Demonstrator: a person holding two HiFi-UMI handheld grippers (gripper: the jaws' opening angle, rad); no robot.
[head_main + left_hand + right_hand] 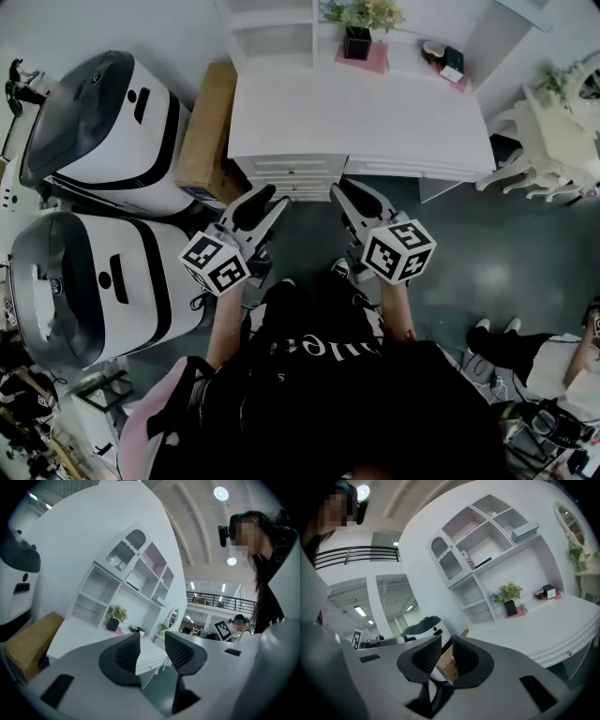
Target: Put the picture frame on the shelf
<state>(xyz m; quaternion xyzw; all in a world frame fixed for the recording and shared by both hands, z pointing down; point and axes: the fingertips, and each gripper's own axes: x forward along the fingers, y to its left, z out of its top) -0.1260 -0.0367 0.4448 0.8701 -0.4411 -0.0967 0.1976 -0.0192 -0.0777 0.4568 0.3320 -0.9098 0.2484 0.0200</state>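
- White desk (375, 122) stands ahead of me. Both grippers are short of its front edge, above the floor.
- My left gripper (270, 194) has its jaws spread, with nothing between them.
- My right gripper (343, 190) has its jaws apart by a narrower gap and is also empty.
- I judge the picture frame (550, 592) to be the small dark-edged item at the back right corner of the desktop. It sits on a pink mat just beside a dark object and is too small to confirm. It is not yet on the shelf (487, 531).
- Risk: the right jaws' gap may be too narrow, so the pads would topple the frame instead of straddling it.
- Risk: the neighbouring dark object could be swept along.
- Risk: a wide swing near the back edge could tip the potted plant (360, 26).
- Risk: a low approach could strike the front edge.
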